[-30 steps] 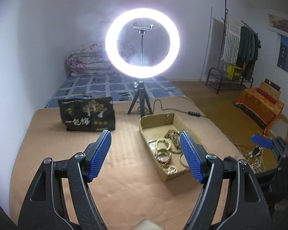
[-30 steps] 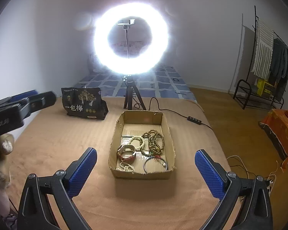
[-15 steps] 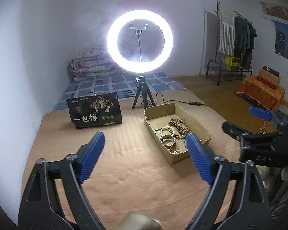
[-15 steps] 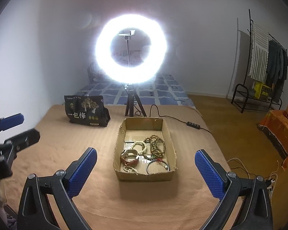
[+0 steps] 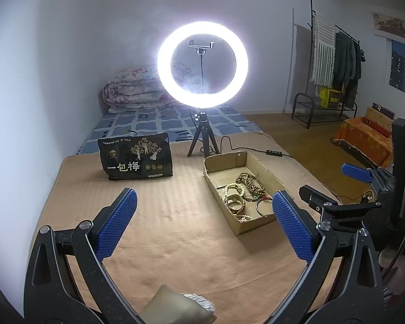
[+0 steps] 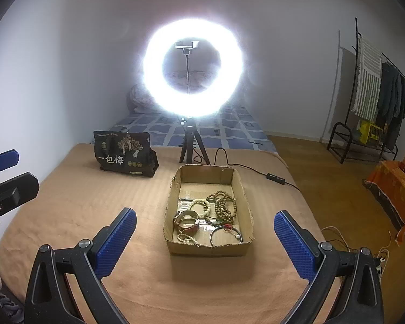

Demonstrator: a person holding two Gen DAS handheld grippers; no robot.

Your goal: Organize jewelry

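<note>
My left gripper [image 5: 202, 221] is opening, nothing between its jaws; right gripper [image 6: 203, 236] spread, empty. Jewelry [image 6: 208, 217] tangled inside the cardboard box [image 6: 210, 249]. Risk: grabbing one strand drags its neighbours.

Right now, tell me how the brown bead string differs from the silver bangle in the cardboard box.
The brown bead string is a long strand heaped in loose coils; the silver bangle is one thin open hoop lying flat. The bead string is dark wood-coloured, the bangle shiny metal. The bead string lies mid-box, the bangle near the front wall. Both rest in the cardboard box, untouched.
</note>
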